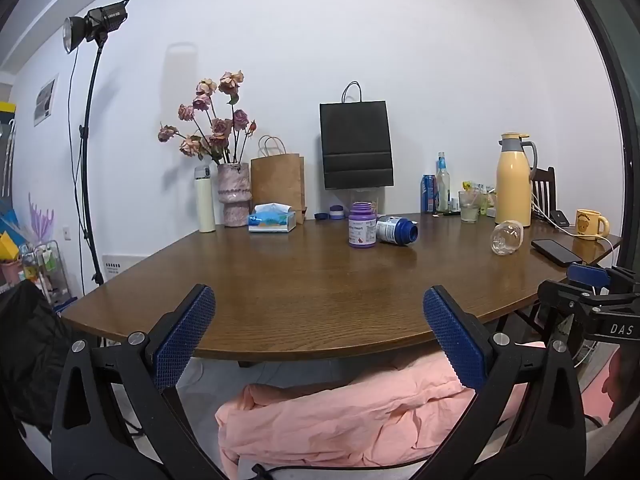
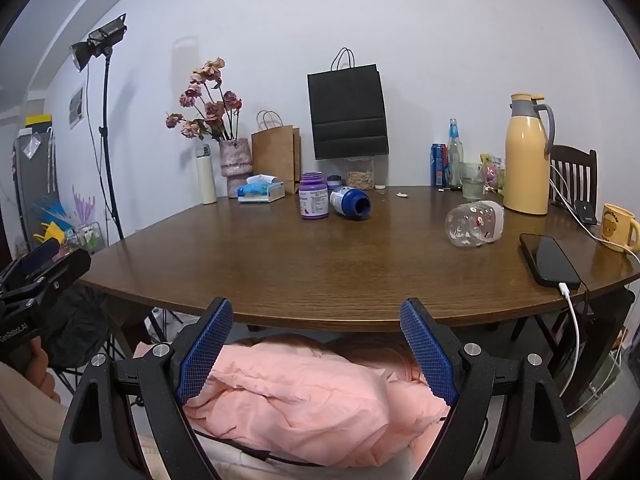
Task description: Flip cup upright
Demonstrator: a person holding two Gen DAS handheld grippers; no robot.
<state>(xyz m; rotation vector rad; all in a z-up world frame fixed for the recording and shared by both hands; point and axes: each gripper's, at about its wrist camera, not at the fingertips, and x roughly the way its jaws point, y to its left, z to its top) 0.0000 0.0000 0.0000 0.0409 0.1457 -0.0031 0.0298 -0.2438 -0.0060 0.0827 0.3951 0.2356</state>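
Cup (image 2: 475, 225) lies sideways on table (image 2: 320, 272); both grippers (image 1: 319, 308) (image 2: 316, 318) — wide open, empty — hover level.

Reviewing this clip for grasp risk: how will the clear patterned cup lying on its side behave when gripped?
The clear patterned cup lies sideways on the brown wooden table, so a nudge would probably roll it. It appears empty, likely light. Its glossy wall may slip between pads, and could be fragile if glass.

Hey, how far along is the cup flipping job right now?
Nothing looks done yet: the clear glass cup lies on its side on the wooden table, near the yellow thermos. Nothing is in hand: the left gripper and right gripper are open and empty at the near edge. The reach, grasp and upright turn all remain.
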